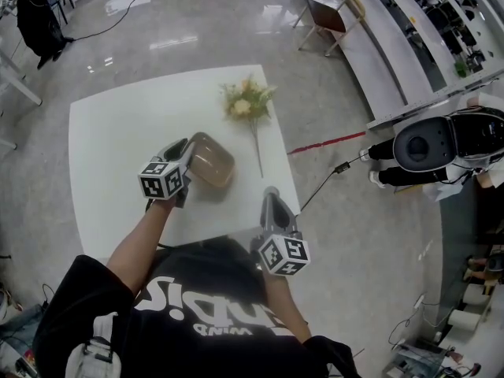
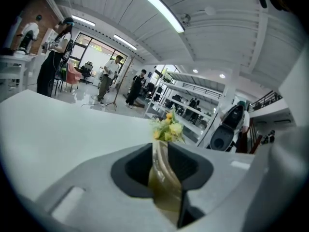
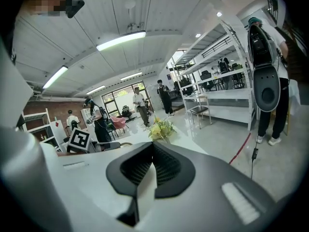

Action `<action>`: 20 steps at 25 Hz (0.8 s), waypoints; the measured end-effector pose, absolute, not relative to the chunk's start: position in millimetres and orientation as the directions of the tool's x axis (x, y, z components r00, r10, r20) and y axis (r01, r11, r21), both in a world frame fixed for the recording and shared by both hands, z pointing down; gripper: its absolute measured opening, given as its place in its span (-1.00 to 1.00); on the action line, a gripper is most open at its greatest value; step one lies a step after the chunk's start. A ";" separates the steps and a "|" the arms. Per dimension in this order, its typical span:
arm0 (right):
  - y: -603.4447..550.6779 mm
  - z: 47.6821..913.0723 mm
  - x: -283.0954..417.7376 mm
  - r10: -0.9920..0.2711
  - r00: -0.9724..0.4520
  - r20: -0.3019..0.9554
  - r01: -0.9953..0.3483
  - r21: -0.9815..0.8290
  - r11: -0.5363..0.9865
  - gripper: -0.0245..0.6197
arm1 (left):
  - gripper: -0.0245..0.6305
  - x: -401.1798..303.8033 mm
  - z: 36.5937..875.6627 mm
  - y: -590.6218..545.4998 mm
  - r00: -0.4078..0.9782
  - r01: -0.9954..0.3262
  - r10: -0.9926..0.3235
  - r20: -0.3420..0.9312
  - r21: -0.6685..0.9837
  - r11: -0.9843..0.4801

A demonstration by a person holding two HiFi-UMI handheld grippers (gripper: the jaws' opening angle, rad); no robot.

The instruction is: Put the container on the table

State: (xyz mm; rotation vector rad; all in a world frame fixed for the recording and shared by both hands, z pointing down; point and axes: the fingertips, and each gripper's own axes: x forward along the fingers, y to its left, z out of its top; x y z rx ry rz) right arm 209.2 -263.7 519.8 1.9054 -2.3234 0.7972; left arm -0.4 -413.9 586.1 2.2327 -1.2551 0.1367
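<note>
Left tongs (image 1: 189, 159) are clamped on the wall of a translucent brown container (image 1: 213, 161); the left gripper view shows the thin wall pinched between the dark pads. Right tongs (image 1: 271, 197) have their jaws together with nothing in them and hang over the near edge of the white surface (image 1: 118, 132).

The container sits low near the middle of the surface, either resting on it or just above it; which cannot be told. The task looks almost done, with only settling and letting go left.

A small bunch of yellow flowers (image 1: 248, 103) lies on the surface beyond the container. Around it is a large workshop with a glossy grey floor, shelving, a chair and distant people.
</note>
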 end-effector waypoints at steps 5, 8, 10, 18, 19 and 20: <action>-266.4 522.0 208.6 -0.904 -0.253 0.346 -0.924 -0.364 0.119 -0.92 | -0.62 -3.0 598.8 -416.3 0.540 -0.824 -0.749 0.385 0.421 -0.378; -267.5 523.1 207.8 -0.900 -0.256 0.353 -0.923 -0.365 0.119 -0.92 | -0.62 -6.1 604.1 -416.1 0.534 -0.827 -0.745 0.399 0.429 -0.363; -269.5 523.6 206.5 -0.898 -0.260 0.356 -0.923 -0.366 0.122 -0.92 | -0.62 -7.9 607.3 -416.9 0.529 -0.830 -0.744 0.408 0.430 -0.355; -273.9 528.8 204.3 -0.893 -0.264 0.364 -0.925 -0.359 0.127 -0.92 | -0.58 -15.8 630.2 -414.5 0.494 -0.854 -0.725 0.479 0.424 -0.302; -274.0 529.6 203.5 -0.892 -0.266 0.365 -0.924 -0.359 0.129 -0.92 | -0.58 -17.0 632.4 -414.4 0.491 -0.856 -0.723 0.486 0.421 -0.298; -274.0 530.1 202.7 -0.892 -0.268 0.366 -0.924 -0.359 0.130 -0.92 | -0.57 -18.0 634.5 -414.2 0.488 -0.858 -0.721 0.492 0.420 -0.295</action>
